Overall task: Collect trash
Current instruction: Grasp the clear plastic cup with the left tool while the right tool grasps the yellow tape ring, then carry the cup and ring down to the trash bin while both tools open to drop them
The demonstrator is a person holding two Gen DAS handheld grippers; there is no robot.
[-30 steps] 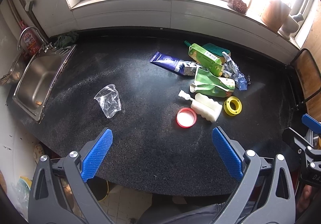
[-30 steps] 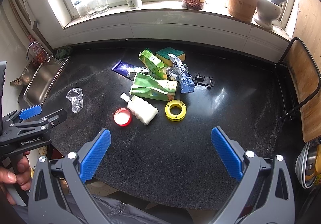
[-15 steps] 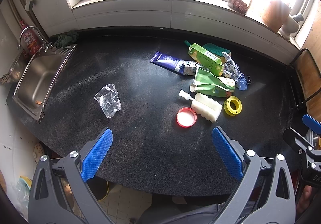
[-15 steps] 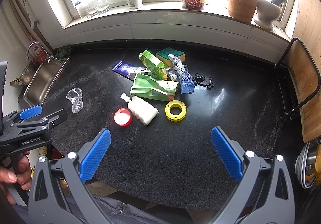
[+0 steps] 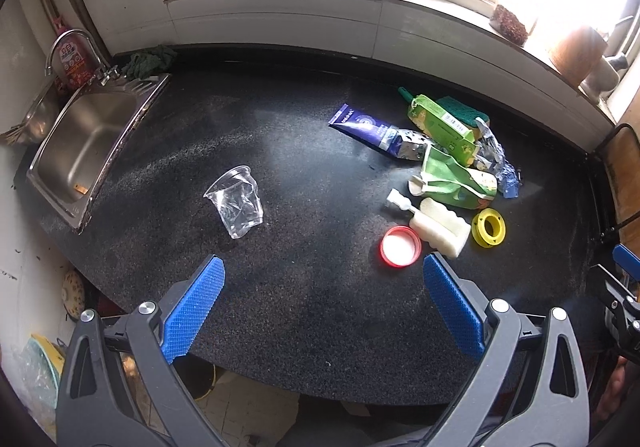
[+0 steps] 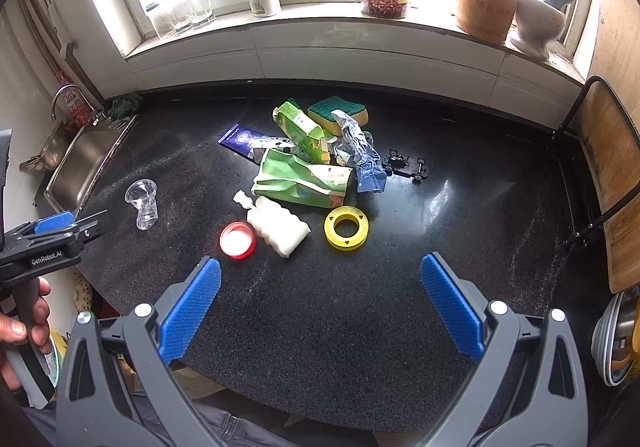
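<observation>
Right of centre in the left view sits the trash pile [image 5: 440, 159], the plastic cup [image 5: 236, 203] alone at centre-left, and with both the left gripper [image 5: 324, 311] and right gripper [image 6: 320, 307] wide open and empty, I'd guess that flimsy cup crushes or skids when squeezed.

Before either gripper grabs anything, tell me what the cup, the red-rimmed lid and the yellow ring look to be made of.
Cup: thin clear plastic, glossy; the counter shows through it and its wall is creased.
Red-rimmed lid: likely rigid plastic, with a smooth red rim and a matte white inside.
Yellow ring: probably hard moulded plastic, with a uniform colour and a slight sheen; possibly a tape spool.
</observation>
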